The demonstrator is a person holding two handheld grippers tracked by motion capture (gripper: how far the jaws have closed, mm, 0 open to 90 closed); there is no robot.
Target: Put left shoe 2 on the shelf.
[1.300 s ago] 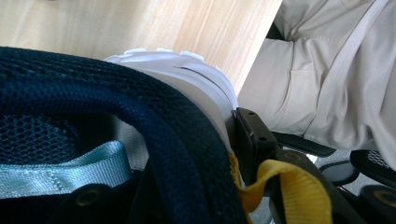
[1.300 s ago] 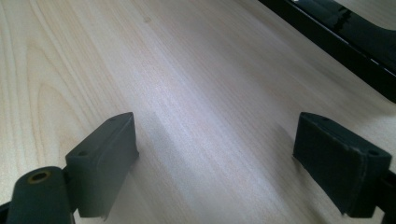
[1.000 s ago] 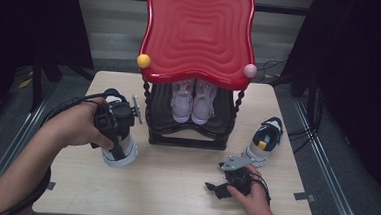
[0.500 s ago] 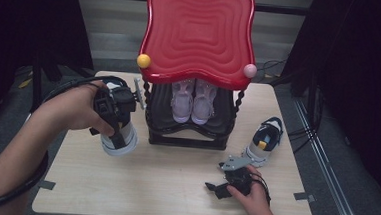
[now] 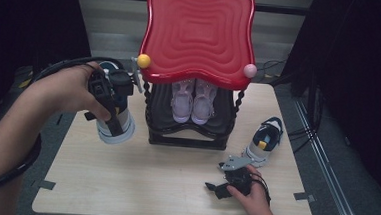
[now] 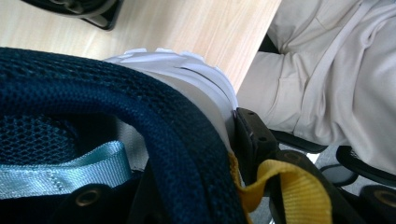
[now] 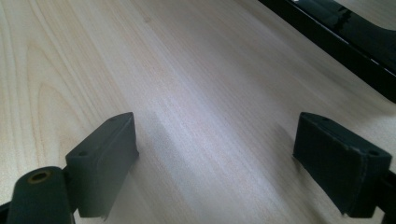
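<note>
Left gripper: clamped on the heel of a navy-and-white sneaker, carried clear of the wooden table beside the black shoe rack, likely bound for it.
Shoe rack: pink sneakers on the shelf under the red top.
Right gripper: jaws wide, empty, resting low over the table.
Waiting: matching sneaker near the right gripper, at the rack's right.

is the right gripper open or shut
Open. In its own view the two black fingers stand wide apart with only bare table between them; in the high view the right gripper rests near the front edge.
</note>
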